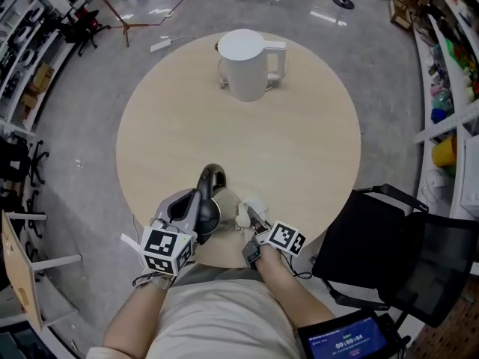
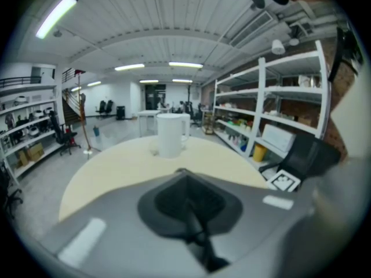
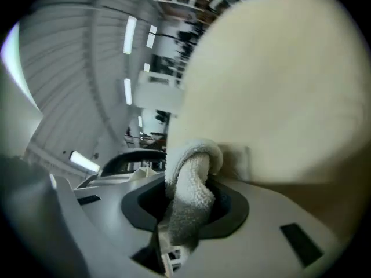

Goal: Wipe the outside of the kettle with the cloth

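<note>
Right tool (image 3: pixel 169 236) gripping half-hidden cloth (image 3: pixel 190 193), left tool (image 2: pixel 194 227) seemingly closed

Round table (image 1: pixel 187 140), black chair (image 1: pixel 382 245) beside it.

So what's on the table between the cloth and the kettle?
Nothing. In the head view, only bare table lies between the cloth in the right gripper and the kettle.
</note>
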Available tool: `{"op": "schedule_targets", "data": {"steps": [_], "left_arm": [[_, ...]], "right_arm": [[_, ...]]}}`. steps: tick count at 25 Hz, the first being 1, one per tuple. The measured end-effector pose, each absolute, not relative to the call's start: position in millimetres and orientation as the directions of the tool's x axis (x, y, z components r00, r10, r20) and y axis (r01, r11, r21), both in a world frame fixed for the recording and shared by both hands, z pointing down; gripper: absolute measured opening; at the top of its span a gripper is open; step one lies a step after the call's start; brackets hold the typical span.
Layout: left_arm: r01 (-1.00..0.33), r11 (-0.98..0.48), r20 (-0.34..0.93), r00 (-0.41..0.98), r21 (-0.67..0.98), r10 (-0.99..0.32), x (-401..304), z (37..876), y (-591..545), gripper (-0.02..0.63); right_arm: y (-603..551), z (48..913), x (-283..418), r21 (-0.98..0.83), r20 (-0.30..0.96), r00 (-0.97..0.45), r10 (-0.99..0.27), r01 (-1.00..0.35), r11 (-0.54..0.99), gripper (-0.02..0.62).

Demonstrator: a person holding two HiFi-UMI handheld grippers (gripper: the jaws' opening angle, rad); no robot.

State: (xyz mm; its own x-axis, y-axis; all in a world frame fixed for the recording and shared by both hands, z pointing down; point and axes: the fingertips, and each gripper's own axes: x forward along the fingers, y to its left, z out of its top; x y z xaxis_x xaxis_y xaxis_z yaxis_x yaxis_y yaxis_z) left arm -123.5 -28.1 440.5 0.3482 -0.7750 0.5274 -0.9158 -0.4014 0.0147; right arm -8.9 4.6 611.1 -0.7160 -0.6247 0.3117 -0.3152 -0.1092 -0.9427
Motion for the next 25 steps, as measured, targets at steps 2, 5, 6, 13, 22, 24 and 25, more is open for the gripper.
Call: {"op": "schedule_targets", "data": {"steps": [2,5,6,13,22,24,25], "left_arm": [[-0.914,-0.405,0.530,0.352,0.017,-0.772,-122,441,-28,0.000],[-0.915,-0.404,0.530,0.350,0.015,-0.772,-121,440,-29,0.000],[-0.916,-0.401,0.530,0.346,0.011,-0.774,-121,439,-30,0.000],[-0.919,-0.394,0.527,0.333,-0.004,-0.782,-124,443,-34,0.000],[-0.912,-0.410,0.548,0.333,-0.019,-0.767,-120,446,-44,0.000],[-0.915,-0.403,0.560,0.327,-0.014,-0.762,-119,446,-44,0.000],[-0.918,-0.396,0.566,0.323,-0.007,-0.758,-120,446,-43,0.000]], "right_arm": [[21,599,-13,-0.944,0.313,-0.781,-0.540,-0.319,-0.086,0.132],[37,503,-32,-0.945,0.052,-0.877,-0.478,-0.198,0.260,0.132],[37,500,-35,-0.946,0.025,-0.879,-0.476,-0.175,0.274,0.132],[40,604,-20,-0.944,0.327,-0.832,-0.449,-0.269,-0.191,0.127],[97,547,-88,-0.974,0.179,-0.980,-0.086,-0.164,-0.156,0.129],[89,552,-81,-0.967,0.180,-0.975,-0.130,-0.151,-0.205,0.129],[83,552,-73,-0.965,0.184,-0.969,-0.167,-0.146,-0.216,0.129]]}}
